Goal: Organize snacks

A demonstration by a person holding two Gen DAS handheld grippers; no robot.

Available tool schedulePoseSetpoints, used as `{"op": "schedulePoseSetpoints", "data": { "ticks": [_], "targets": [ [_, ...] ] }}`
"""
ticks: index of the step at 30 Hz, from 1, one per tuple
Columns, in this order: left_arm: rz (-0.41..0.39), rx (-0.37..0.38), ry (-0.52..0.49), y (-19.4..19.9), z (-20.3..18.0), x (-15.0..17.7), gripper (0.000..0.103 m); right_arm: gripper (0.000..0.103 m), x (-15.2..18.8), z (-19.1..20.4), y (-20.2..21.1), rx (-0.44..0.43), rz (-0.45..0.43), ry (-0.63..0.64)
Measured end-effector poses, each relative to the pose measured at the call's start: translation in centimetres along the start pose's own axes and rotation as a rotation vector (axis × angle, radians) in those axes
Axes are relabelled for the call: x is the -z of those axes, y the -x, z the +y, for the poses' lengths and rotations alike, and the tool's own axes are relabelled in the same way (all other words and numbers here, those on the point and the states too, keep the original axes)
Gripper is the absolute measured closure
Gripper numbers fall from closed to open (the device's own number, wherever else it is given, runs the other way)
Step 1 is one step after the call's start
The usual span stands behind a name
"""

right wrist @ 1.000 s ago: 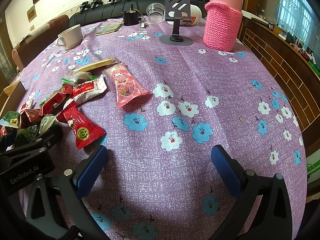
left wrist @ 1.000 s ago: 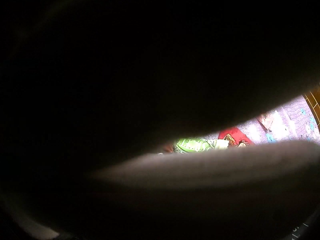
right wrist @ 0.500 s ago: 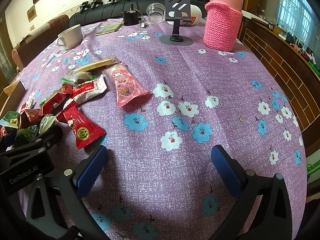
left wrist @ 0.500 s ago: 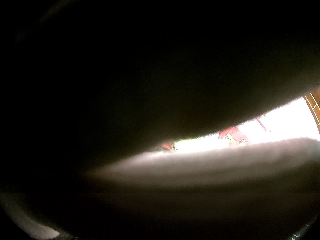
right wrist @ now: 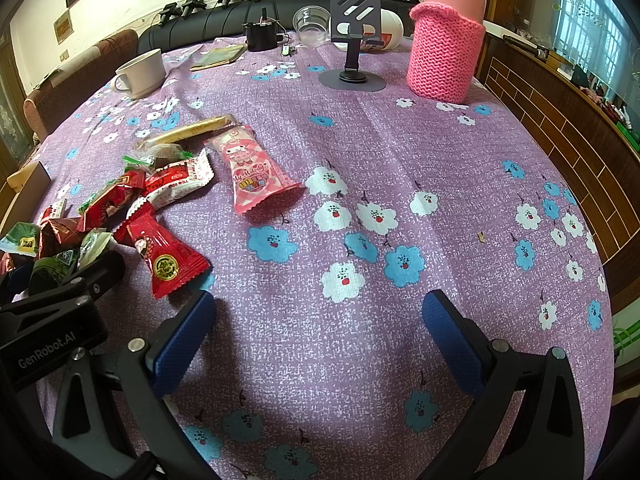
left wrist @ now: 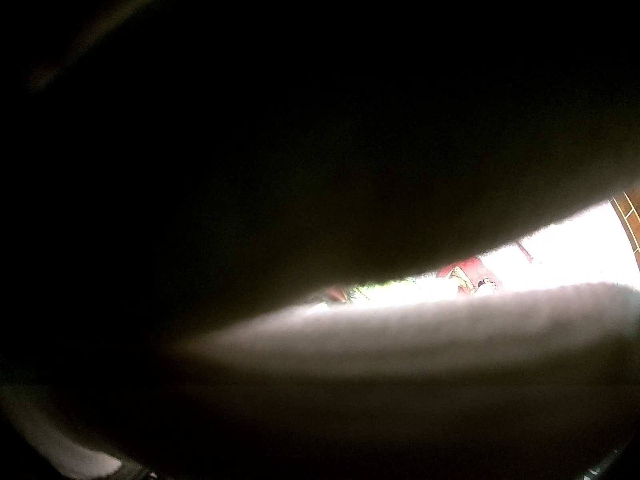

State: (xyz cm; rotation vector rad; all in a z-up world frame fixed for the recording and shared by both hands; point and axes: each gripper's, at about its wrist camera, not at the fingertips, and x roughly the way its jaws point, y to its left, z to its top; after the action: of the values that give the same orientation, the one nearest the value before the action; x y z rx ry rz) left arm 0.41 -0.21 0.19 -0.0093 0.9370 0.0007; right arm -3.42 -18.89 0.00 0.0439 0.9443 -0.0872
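I am seeing almost no change from a second ago: in the right wrist view every wrapper, the cup and the flask are sitting just where they were. The one difference is in the left wrist view, where the bright slit at the lower right is now washing out to white, so the green wrapper that was clear earlier is barely showing.

Nearest, at the bottom of the right wrist frame, my right gripper (right wrist: 318, 336) is hovering over bare purple cloth with its jaws standing wide and nothing between the blue pads (right wrist: 182, 344). At the lower left the black body of the left gripper (right wrist: 52, 320) is resting beside the snack heap; its tips are running out of frame, so I cannot tell how its jaws stand. Its own camera is blocked by something dark and blurred, leaving only a sliver of red wrapper (left wrist: 460, 270).

The snacks are lying on the left half of the desk (right wrist: 400, 160): a red packet (right wrist: 166, 260) closest, a jumble of red and green wrappers (right wrist: 96, 216) partly cut off by the frame edge, a red-and-white packet (right wrist: 176, 180) behind it, the pink packet (right wrist: 252, 170) just to the right, and a long golden stick (right wrist: 192, 130) beyond.

Farther back, a white cup (right wrist: 142, 74) is standing at the upper left, a phone stand (right wrist: 352, 40) at the top centre, and a flask in a pink knitted sleeve (right wrist: 446, 52) at the upper right.
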Motion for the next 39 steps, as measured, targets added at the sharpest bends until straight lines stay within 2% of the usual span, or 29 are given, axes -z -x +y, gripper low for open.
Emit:
{"op": "schedulePoseSetpoints", "data": {
  "ticks": [39],
  "targets": [
    [0.001,0.003,0.003,-0.27,0.38,-0.25,0.001,0.000,-0.04,-0.07,0.05,0.001,0.002,0.000]
  ]
}}
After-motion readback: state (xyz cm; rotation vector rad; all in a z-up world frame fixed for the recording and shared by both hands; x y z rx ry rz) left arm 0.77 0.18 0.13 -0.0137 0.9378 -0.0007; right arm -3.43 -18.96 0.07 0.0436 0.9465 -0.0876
